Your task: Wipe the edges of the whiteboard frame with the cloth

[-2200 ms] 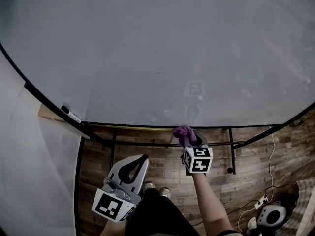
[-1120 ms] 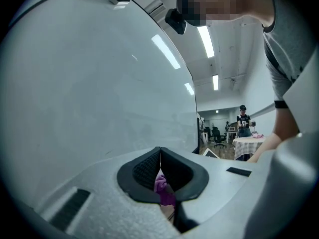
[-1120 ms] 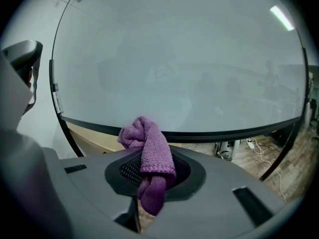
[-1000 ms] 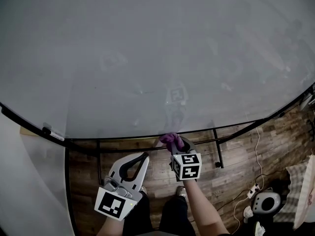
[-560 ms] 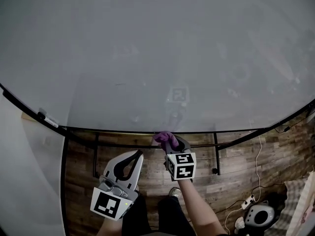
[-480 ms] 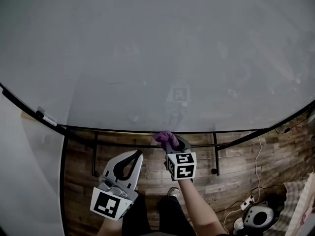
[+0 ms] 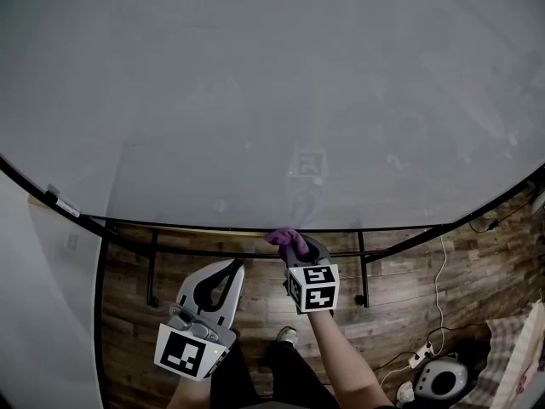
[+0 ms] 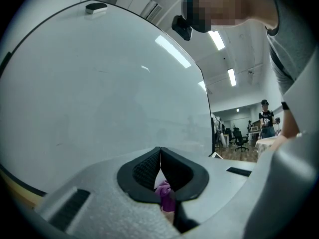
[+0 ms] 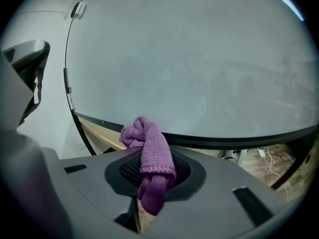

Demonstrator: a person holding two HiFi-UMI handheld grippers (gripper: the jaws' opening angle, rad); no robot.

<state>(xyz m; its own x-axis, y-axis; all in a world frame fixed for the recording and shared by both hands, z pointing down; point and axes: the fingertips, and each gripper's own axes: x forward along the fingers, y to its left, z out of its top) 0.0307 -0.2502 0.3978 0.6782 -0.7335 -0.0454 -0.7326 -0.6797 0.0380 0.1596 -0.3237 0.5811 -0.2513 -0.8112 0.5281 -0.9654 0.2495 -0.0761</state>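
**Cloth clamped at the lower frame edge**

The right gripper has its jaws closed on the purple cloth. The cloth's bunched top sticks out ahead of the jaw tips, right at the black bottom edge of the whiteboard frame; contact cannot be told. To its left and farther from the frame, the left gripper has its jaws pressed together on nothing.

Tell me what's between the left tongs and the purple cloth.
Nothing: the head view shows only wood floor and the stand's black bar behind the gap from left tongs to cloth.
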